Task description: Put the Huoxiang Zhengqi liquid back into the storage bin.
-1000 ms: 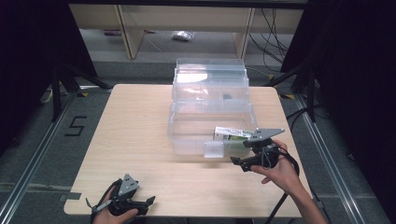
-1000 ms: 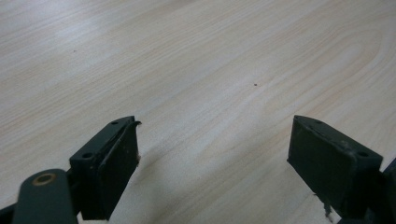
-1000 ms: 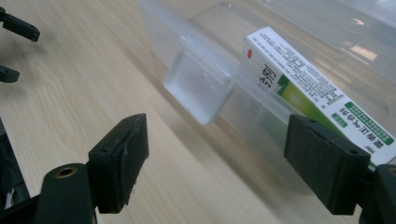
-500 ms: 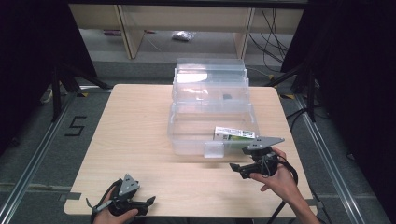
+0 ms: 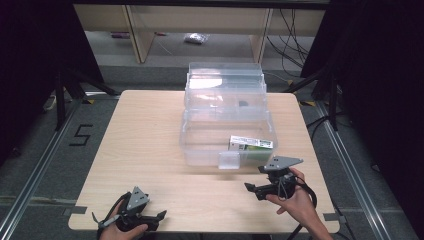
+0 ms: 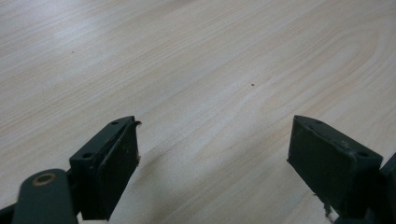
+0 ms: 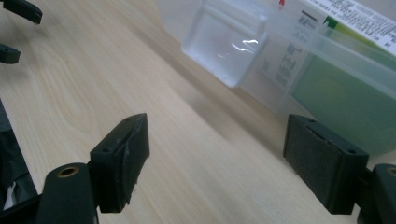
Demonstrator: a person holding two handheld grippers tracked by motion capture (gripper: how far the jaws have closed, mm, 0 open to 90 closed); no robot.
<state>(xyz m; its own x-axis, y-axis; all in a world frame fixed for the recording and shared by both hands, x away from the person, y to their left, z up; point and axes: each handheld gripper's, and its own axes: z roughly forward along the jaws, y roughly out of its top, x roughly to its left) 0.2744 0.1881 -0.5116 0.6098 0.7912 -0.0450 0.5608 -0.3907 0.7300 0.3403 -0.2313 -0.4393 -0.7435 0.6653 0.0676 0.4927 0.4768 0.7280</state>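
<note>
A clear plastic box (image 5: pixel 197 142) stands in the middle of the wooden table with its lid (image 5: pixel 225 75) swung back. Inside it, at the front right, lies a green and white carton (image 5: pixel 251 144) (image 7: pixel 345 79). A clear latch (image 5: pixel 229 160) (image 7: pixel 226 44) hangs on the box's front wall. My right gripper (image 5: pixel 252 191) (image 7: pixel 217 158) is open, a little in front of the box's right corner, with nothing between its jaws. Near the table's front left edge my left gripper (image 5: pixel 159 217) (image 6: pixel 215 154) is open over bare wood.
The table (image 5: pixel 145 130) has free wood on the left and in front of the box. Behind the table is a low shelf (image 5: pixel 200 20) with a small bag (image 5: pixel 196 38) on the floor. Cables (image 5: pixel 305 195) trail from my right gripper.
My right gripper has drawn back from the box's front right corner toward the near edge of the table. The carton stays in the box. The left gripper has not moved.
</note>
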